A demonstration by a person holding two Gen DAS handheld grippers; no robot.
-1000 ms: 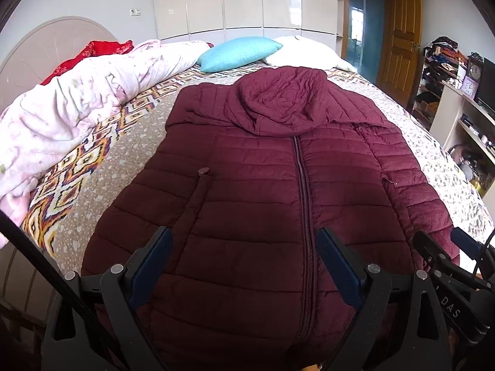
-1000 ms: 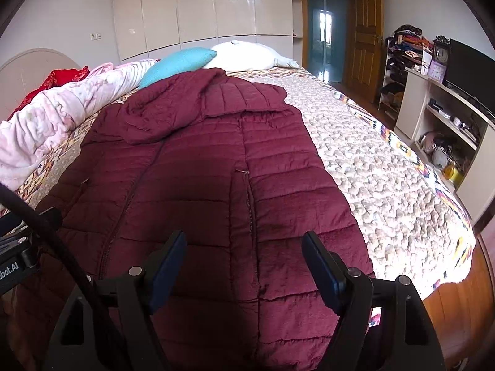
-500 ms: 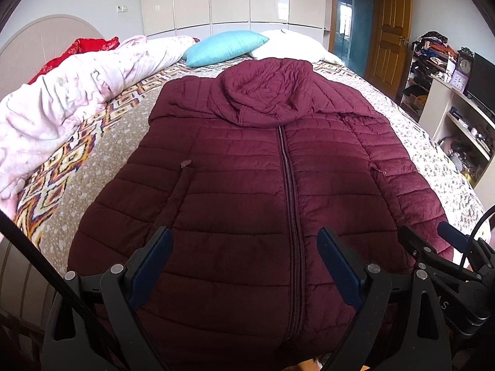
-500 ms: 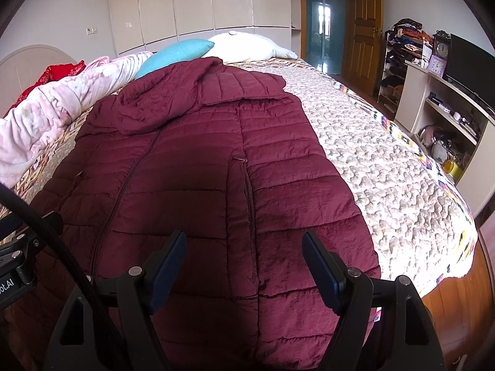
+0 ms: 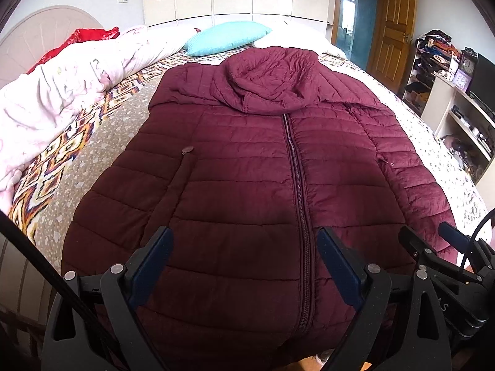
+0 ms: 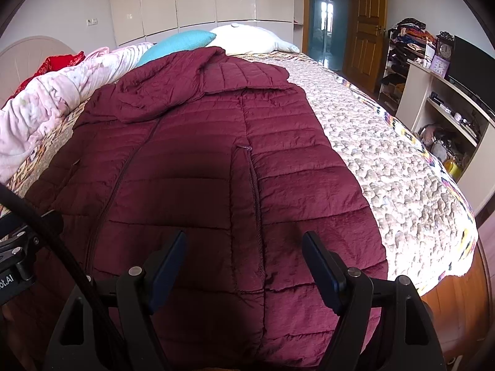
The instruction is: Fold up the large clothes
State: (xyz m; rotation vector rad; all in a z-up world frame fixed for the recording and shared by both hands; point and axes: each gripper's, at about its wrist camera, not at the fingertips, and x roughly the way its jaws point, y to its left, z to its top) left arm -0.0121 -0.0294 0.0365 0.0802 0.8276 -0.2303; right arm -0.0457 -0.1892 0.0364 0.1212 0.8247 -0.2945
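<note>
A maroon quilted hooded jacket (image 5: 247, 167) (image 6: 191, 167) lies spread flat and zipped on the bed, hood towards the pillows, sleeves folded along its sides, hem at the near edge. My left gripper (image 5: 244, 247) hovers open above the hem left of the zip, nothing between its fingers. My right gripper (image 6: 244, 247) also stands open, above the jacket's right pocket zip (image 6: 255, 198), empty. The right gripper (image 5: 433, 247) shows at the lower right of the left wrist view; the left tool's body is at the right wrist view's left edge.
The patterned bedspread (image 6: 386, 160) is bare to the jacket's right. A pink rolled duvet (image 5: 62, 92), red cloth (image 5: 83, 35), blue pillow (image 5: 225, 37) and white pillow (image 6: 247, 38) lie at left and head. Shelves and a TV unit (image 6: 448, 99) stand right.
Both views have shifted slightly back and up, so the jacket sits a bit lower and further in frame. Both grippers keep the same wide opening.
</note>
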